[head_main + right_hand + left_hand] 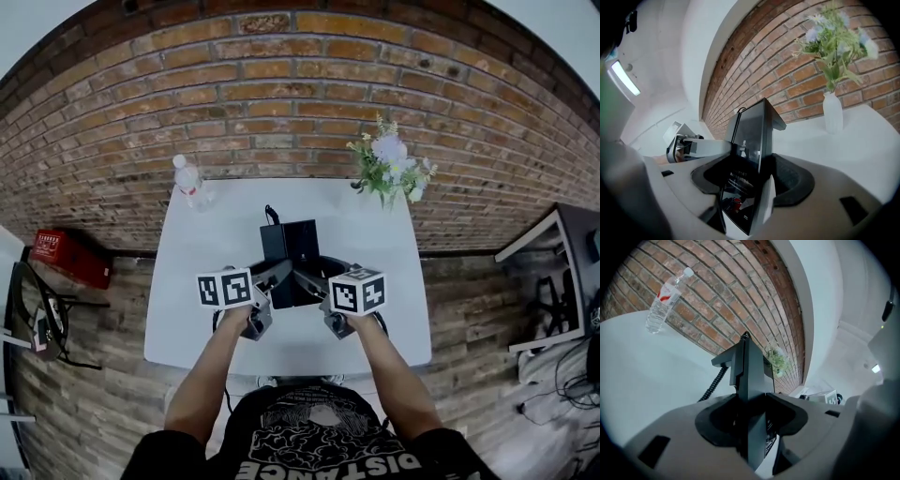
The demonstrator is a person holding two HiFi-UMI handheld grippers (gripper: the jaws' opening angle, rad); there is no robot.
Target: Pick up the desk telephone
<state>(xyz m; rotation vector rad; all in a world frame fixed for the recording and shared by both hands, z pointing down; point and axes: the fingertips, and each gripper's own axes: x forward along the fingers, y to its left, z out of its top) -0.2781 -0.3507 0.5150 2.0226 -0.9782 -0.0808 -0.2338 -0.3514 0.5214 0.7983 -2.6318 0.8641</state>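
The black desk telephone (290,255) is at the middle of the white table (187,314), clamped between my two grippers. My left gripper (273,276) is shut on its left side and my right gripper (313,277) is shut on its right side. In the left gripper view the telephone (750,376) stands edge-on between the jaws of the left gripper (752,414), its coiled cord (712,385) hanging down to the left. The right gripper view shows its glossy face (751,140) wedged in the right gripper (751,182), with the other gripper behind it. Its underside is hidden.
A plastic water bottle (191,183) stands at the table's back left. A white vase of flowers (389,169) is at the back right, near the brick wall. On the floor, a red crate (66,255) lies left and another desk (562,272) sits right.
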